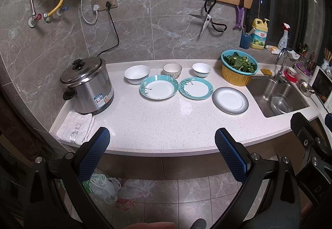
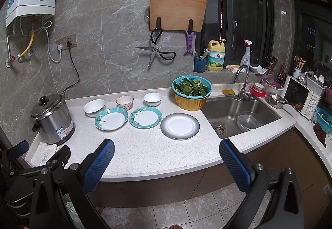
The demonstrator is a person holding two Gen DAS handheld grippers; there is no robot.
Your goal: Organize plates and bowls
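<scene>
On the white counter (image 1: 157,125) three plates lie in a row: a deep teal-rimmed plate (image 1: 159,89), a flatter teal-rimmed plate (image 1: 196,88) and a grey-rimmed white plate (image 1: 230,100). Behind them stand a wide white bowl (image 1: 137,74), a patterned bowl (image 1: 172,70) and a small white bowl (image 1: 201,70). The same plates show in the right wrist view: the deep teal plate (image 2: 111,118), the flat teal plate (image 2: 145,117) and the grey-rimmed plate (image 2: 180,126). My left gripper (image 1: 162,137) and right gripper (image 2: 167,147) are open and empty, held before the counter's front edge.
A steel cooker (image 1: 88,85) and folded towel (image 1: 75,126) stand at the left. A basket of greens (image 1: 238,67) sits beside the sink (image 1: 278,96), which holds a clear bowl (image 1: 280,103). A microwave (image 2: 300,97) and utensils stand at the far right.
</scene>
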